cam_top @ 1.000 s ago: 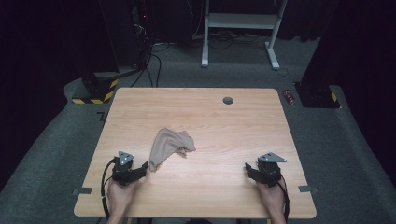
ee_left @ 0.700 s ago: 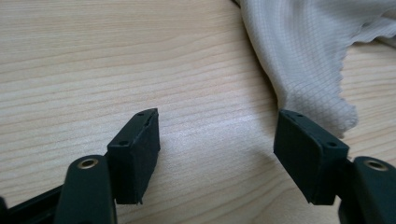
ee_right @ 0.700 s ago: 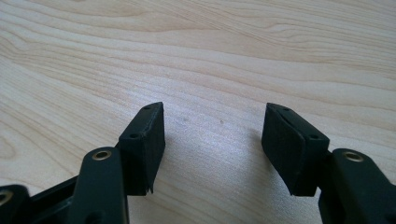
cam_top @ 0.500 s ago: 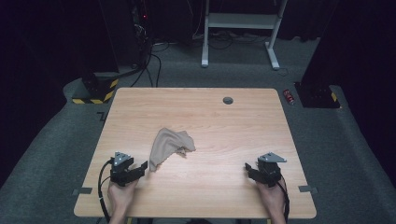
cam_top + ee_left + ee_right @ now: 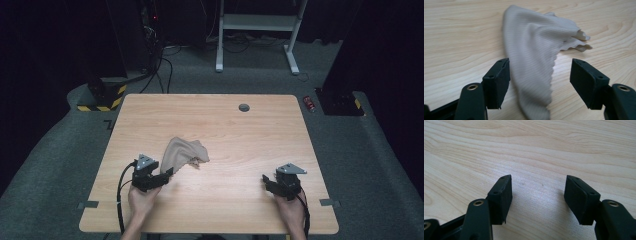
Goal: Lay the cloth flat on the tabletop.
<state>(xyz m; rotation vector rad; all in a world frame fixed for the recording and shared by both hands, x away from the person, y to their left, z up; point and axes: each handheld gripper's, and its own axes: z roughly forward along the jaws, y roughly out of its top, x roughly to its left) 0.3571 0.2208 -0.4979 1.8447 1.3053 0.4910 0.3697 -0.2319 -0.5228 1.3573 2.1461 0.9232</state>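
At the lower left of the high view, the left gripper (image 5: 167,174) is sitting low over the wooden counter (image 5: 240,135), held in a hand (image 5: 142,197) coming in from the bottom edge, with its black cable (image 5: 120,200) looping along the left side of that hand. Its jaws are standing spread apart and are gripping nothing, pointing up and to the right toward the beige cloth (image 5: 182,152). In the left gripper view, the narrow lower end of the cloth (image 5: 536,65) is lying flat on the counter in the gap between the two jaws, nearer the left one, though whether it is touching either jaw cannot be told. The cloth is lying crumpled left of centre in the high view, spreading upward and to the right into a rumpled, wavy edge. Farther right, in the upper middle of the counter, a small dark round grommet (image 5: 244,107) is sitting in the wood, well apart from the cloth. At the lower right of the high view, the right gripper (image 5: 265,179) is resting over bare wood, well apart from the cloth, a grey three-cornered plate (image 5: 291,169) on top. In the right gripper view its jaws are likewise standing released, with plain wood grain between them.
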